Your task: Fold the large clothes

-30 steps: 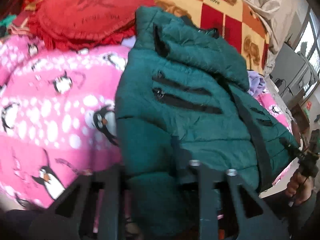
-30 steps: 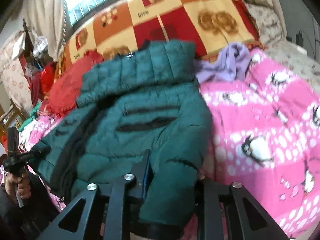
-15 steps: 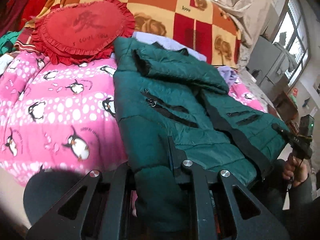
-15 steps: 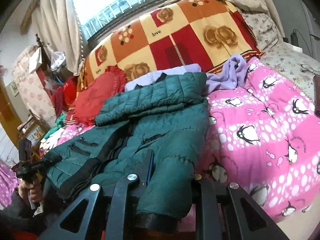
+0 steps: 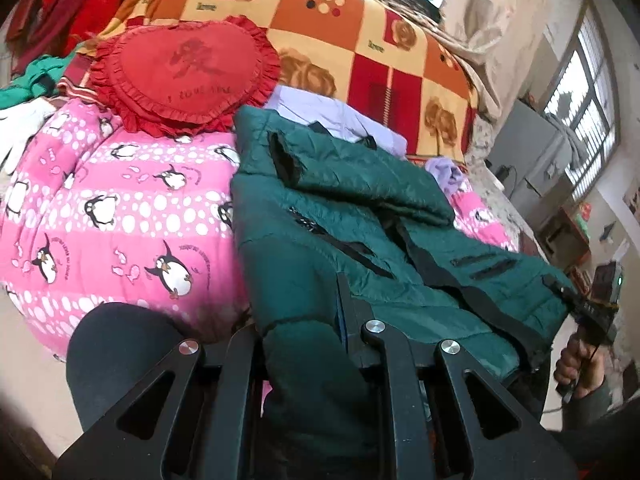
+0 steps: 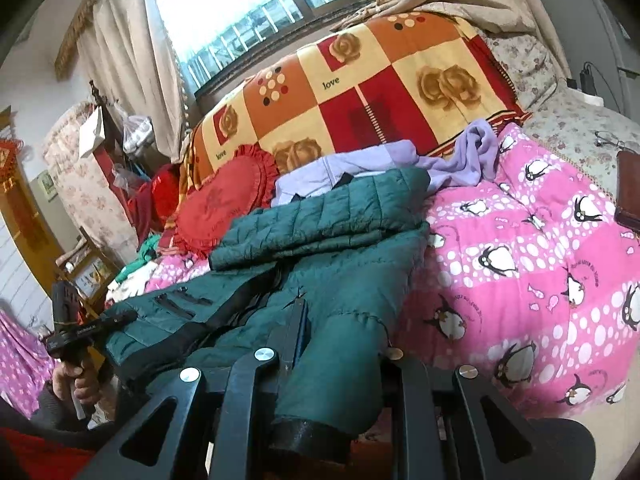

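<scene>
While both your grippers pinch its near hem, the quilted dark-green puffer jacket (image 5: pixel 360 216) stretches lengthwise ahead of your fingers.

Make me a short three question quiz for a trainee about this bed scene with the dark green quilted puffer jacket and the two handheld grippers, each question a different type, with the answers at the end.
1. True or false: the left gripper is shut on the dark green quilted puffer jacket.
2. Multiple choice: what lies directly beyond the jacket's folded top edge? A) lilac fleece garment B) white glove C) brown wallet
3. Short answer: what lies beneath the jacket, covering the bed?

Key
1. True; the right gripper is shut on the jacket's other near corner.
2. A.
3. The pink penguin-print blanket.
</scene>
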